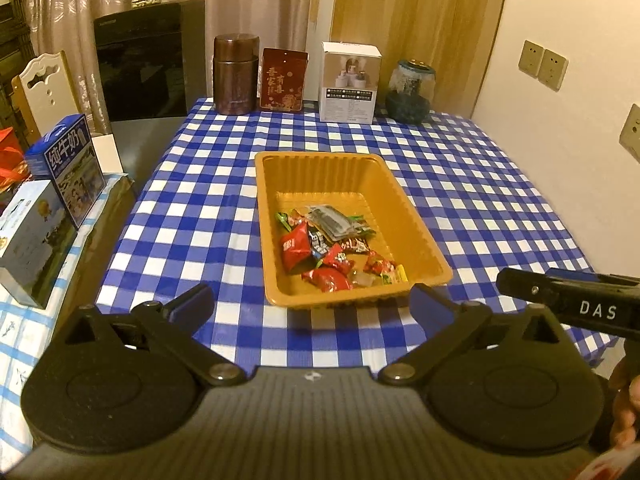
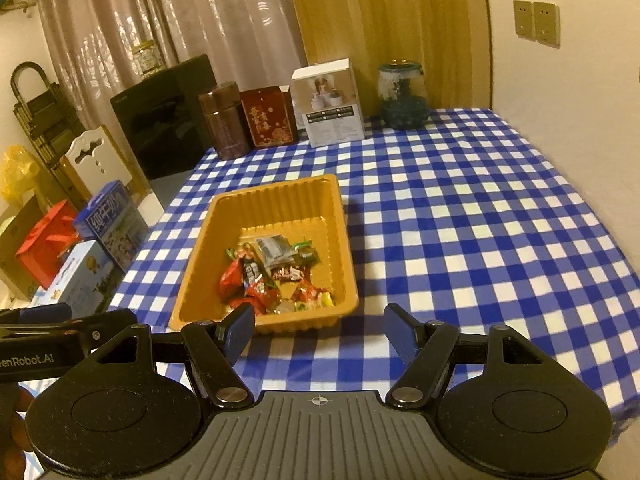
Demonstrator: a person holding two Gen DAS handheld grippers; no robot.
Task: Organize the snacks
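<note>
An orange plastic tray stands on the blue-and-white checked tablecloth; it also shows in the right wrist view. Several wrapped snacks lie in its near half, red, green and grey packets; they show in the right wrist view too. My left gripper is open and empty, just short of the tray's near rim. My right gripper is open and empty, at the tray's near right corner. The right gripper's finger shows at the right of the left wrist view.
Along the table's far edge stand a brown canister, a red box, a white box and a glass jar. Milk cartons sit on a side table at the left. A wall bounds the right.
</note>
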